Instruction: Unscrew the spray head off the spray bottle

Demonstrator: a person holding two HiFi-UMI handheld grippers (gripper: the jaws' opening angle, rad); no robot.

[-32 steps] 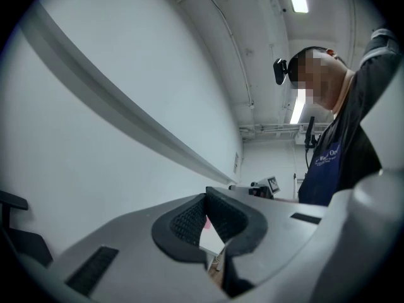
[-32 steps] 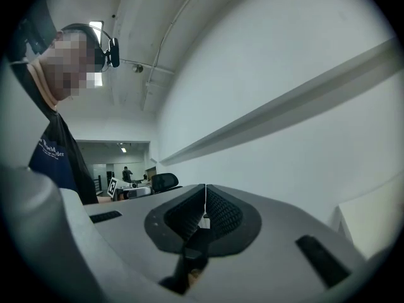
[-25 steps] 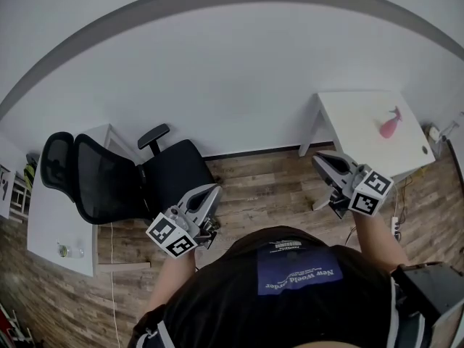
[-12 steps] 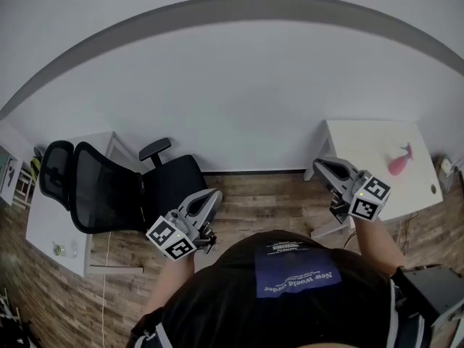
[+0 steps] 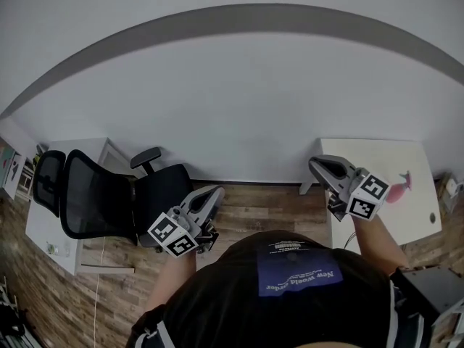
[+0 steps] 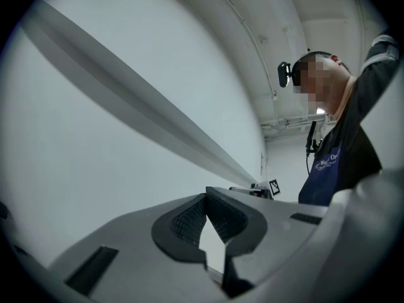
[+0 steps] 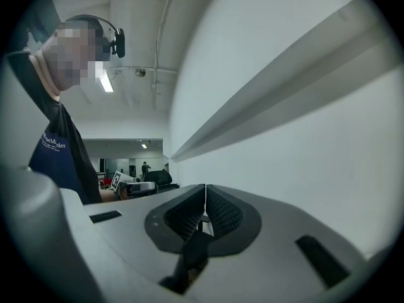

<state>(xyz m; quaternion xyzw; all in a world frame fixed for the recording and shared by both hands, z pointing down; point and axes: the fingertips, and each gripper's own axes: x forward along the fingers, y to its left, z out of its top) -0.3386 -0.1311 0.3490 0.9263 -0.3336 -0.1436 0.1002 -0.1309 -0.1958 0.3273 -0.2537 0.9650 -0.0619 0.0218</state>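
A pink spray bottle point(image 5: 396, 185) lies on the white table point(image 5: 377, 158) at the right of the head view. My right gripper point(image 5: 313, 164) is held level in front of my body, left of the bottle and apart from it, over the table's near left corner. Its jaws are shut with nothing between them, as the right gripper view point(image 7: 205, 187) shows. My left gripper point(image 5: 216, 191) hangs over the wooden floor, far from the bottle. It is shut and empty too, and points at the white wall in the left gripper view point(image 6: 206, 194).
A black office chair point(image 5: 109, 198) stands at the left beside a white desk point(image 5: 51, 230). A white wall with a grey band fills the far side. Wooden floor point(image 5: 261, 201) lies between chair and table. A person's dark top shows in both gripper views.
The whole head view has shifted: the table and pink bottle have come lower and nearer, and the chair has slid left. Both grippers stay shut in front of the body.
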